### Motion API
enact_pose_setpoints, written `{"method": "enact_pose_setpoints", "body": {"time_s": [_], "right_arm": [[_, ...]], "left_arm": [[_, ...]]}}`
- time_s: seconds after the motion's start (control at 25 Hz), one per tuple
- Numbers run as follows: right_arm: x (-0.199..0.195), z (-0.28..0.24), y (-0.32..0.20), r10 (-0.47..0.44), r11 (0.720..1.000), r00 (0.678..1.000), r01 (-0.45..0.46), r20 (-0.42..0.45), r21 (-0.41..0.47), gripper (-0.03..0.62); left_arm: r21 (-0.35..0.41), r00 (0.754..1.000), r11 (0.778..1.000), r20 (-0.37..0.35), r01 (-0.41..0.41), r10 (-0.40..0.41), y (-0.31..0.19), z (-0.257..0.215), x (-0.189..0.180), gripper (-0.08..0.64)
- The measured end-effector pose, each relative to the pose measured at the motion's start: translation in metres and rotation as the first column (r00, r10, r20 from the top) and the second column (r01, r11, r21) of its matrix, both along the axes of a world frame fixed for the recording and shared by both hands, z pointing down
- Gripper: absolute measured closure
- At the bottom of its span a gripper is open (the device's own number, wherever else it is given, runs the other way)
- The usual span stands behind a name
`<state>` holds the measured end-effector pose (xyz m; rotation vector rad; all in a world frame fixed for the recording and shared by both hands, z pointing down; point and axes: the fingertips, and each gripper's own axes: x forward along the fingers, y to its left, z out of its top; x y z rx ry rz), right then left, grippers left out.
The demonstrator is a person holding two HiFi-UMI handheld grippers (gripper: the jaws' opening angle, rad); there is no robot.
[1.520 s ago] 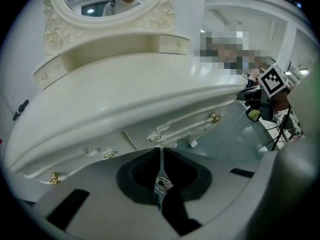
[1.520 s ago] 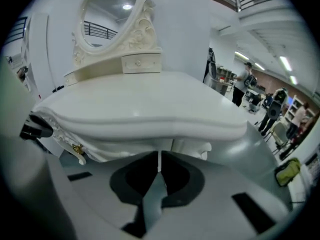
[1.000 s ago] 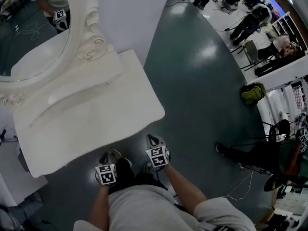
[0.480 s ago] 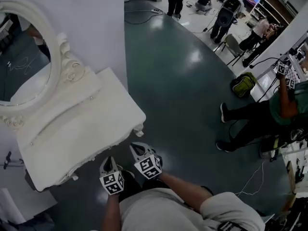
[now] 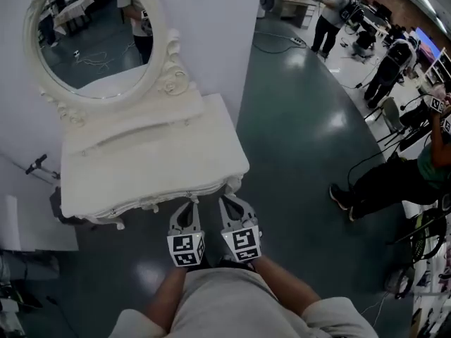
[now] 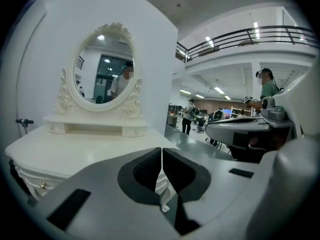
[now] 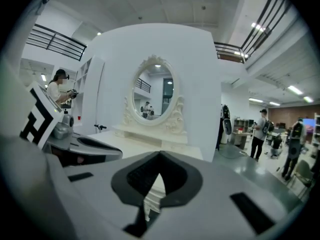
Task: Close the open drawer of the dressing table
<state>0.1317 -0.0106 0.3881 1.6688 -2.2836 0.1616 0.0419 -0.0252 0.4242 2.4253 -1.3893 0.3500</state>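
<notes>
The white dressing table (image 5: pixel 141 167) with its oval mirror (image 5: pixel 95 37) stands straight ahead against a white wall panel. Its carved front edge (image 5: pixel 151 201) carries small knobs, and no drawer juts out from it in the head view. My left gripper (image 5: pixel 190 206) and right gripper (image 5: pixel 229 203) hover side by side just before that front edge, near its right end. Both are shut with nothing between the pads. In the left gripper view the shut gripper (image 6: pixel 161 156) points over the tabletop (image 6: pixel 75 151). In the right gripper view the shut gripper (image 7: pixel 159 156) faces the mirror (image 7: pixel 152 96).
A person in a green top (image 5: pixel 384 182) sits at the right on the dark floor. More people (image 5: pixel 335 13) stand far back at desks. A black-tipped stand (image 5: pixel 39 164) and a white box (image 5: pixel 28 224) are left of the table.
Both grippers have risen from low beside the table to the height of its front edge and drawn close together. The head view has swung, so the table now lies straight ahead.
</notes>
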Motion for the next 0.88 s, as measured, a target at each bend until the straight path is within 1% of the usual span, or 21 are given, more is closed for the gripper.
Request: {"method": "enact_pose_setpoints", "body": {"time_s": [0.12,0.32,0.52,0.68,0.88], "right_arm": [[-0.002,-0.017,0.011,-0.016,0.999,1.0,0.016,0.009,0.043,0.577],[-0.003,-0.039,0.032,-0.038,0.996,0.999,0.036,0.02,0.085,0.577],[-0.005,-0.043,0.045,-0.041,0.994,0.998,0.036,0.044,0.1,0.577],[-0.012,-0.045,0.047,-0.047,0.993,0.997,0.039,0.067,0.11,0.577],[-0.006,-0.047,0.055,-0.028,0.996,0.997,0.022,0.066,0.087,0.577]], "left_arm": [[0.041,1.0,0.999,-0.017,0.017,-0.017,0.01,-0.015,0.002,0.543],[0.08,0.999,0.996,-0.04,0.04,-0.037,0.026,-0.041,0.006,0.543],[0.106,0.998,0.993,-0.061,0.041,-0.035,0.043,-0.051,0.007,0.543],[0.135,0.997,0.989,-0.066,0.053,-0.044,0.05,-0.062,-0.004,0.543],[0.122,0.996,0.991,-0.069,0.055,-0.047,0.061,-0.062,-0.002,0.543]]}}
